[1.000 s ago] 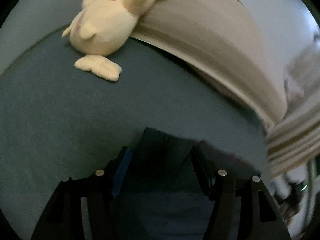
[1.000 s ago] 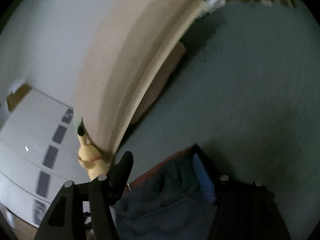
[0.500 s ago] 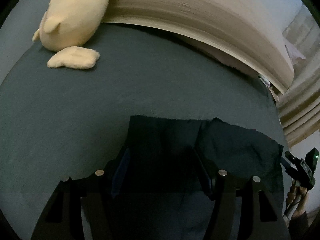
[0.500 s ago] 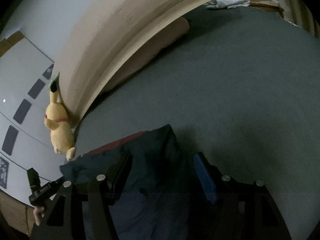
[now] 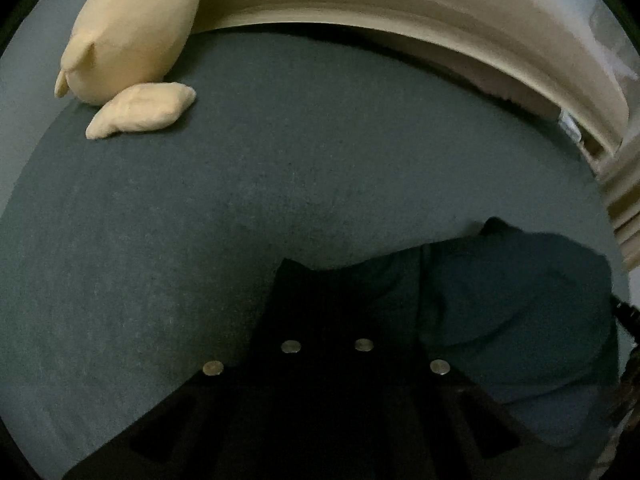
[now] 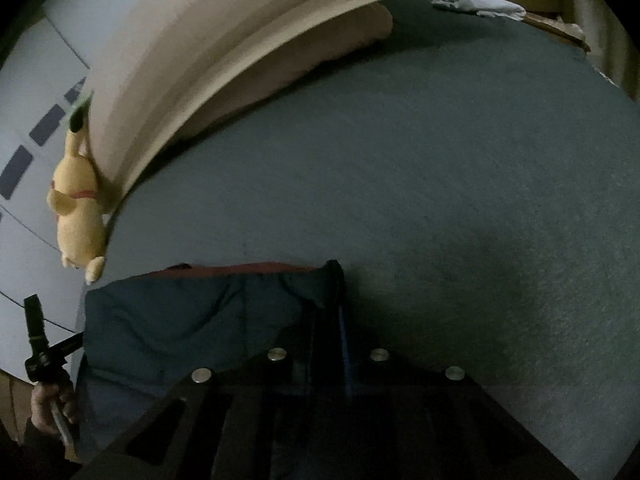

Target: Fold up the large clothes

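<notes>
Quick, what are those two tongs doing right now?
Left tongs: just closed on the dark garment.
Right tongs: just closed on the same garment's edge.

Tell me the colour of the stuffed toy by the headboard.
Pale yellow stuffed toy, clearest in the left wrist view.

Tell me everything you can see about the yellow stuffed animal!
The yellow stuffed animal looks soft and plush, pale yellow, with a rounded body, a stubby arm and a flat foot sticking out onto the blue-grey bed cover. The right wrist view shows a long ear with a dark tip and a red band around its neck. It leans against the beige headboard at the bed's edge. Neither gripper touches it.
</notes>
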